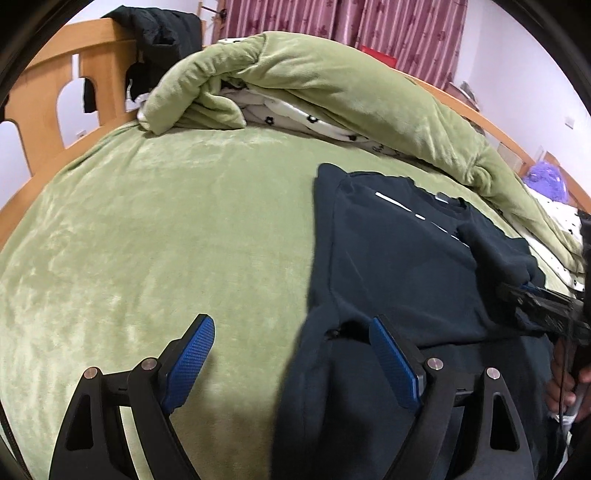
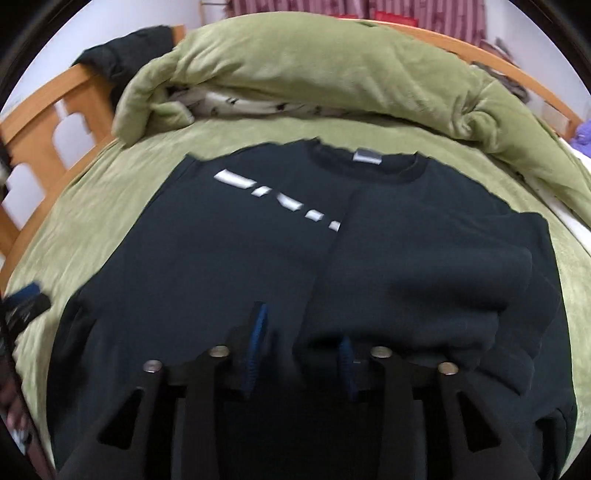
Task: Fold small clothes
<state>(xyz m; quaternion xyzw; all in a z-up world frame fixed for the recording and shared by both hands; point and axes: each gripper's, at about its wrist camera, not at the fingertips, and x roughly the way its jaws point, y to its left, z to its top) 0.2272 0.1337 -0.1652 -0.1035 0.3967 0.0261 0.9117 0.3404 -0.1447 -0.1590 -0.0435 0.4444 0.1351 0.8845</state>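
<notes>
A dark navy sweatshirt [image 2: 258,258] with white chest marks lies flat on the green bed cover [image 1: 166,221], collar at the far side. Its right half is folded over the front, and the fold edge runs down the middle. It also shows in the left wrist view [image 1: 399,258]. My left gripper [image 1: 291,332] is open wide at the sweatshirt's left lower edge, one pad over the green cover and one over the cloth, holding nothing. My right gripper [image 2: 301,332] is open just above the lower middle of the sweatshirt, with nothing between its pads. It also shows at the right in the left wrist view [image 1: 532,299].
A rolled green quilt [image 2: 314,74] with white flowered lining lies along the far side of the bed. A wooden bed frame [image 1: 44,103] stands at the left with a black garment [image 1: 155,40] hung over it. Pink curtains [image 1: 369,26] hang behind.
</notes>
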